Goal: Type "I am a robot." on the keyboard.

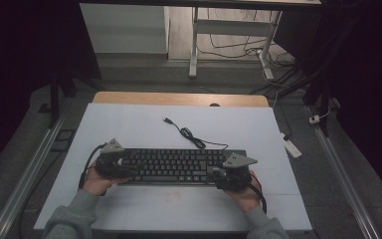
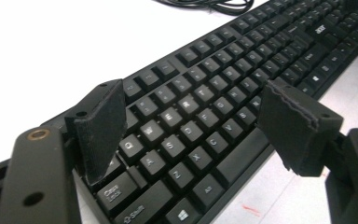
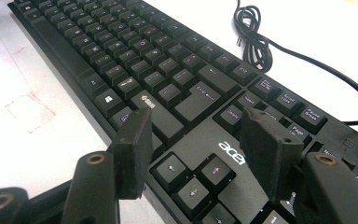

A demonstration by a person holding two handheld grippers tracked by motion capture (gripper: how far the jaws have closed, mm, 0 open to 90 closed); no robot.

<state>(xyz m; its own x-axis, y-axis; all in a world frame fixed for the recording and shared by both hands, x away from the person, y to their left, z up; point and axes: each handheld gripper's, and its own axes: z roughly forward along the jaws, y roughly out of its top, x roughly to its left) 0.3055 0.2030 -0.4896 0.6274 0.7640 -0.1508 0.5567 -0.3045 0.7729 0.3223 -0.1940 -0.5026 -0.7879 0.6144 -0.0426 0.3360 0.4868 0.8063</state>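
Here, a black full-size plastic computer keyboard (image 1: 179,167) lies flat on the white table top (image 1: 144,129), near the person's edge. Its thin black cable (image 1: 191,135), partly coiled, trails away across the table. The left gripper (image 2: 191,126) stands over the keyboard's left end, jaws spread wide above the letter keys, pads clear of them. The right gripper (image 3: 196,149) stands over the right end, jaws apart above the arrow keys, gripping nothing. Faint red marks (image 3: 28,105) show on the table beside the keyboard.

Both tongs (image 1: 129,168) (image 1: 218,175) agape, low.
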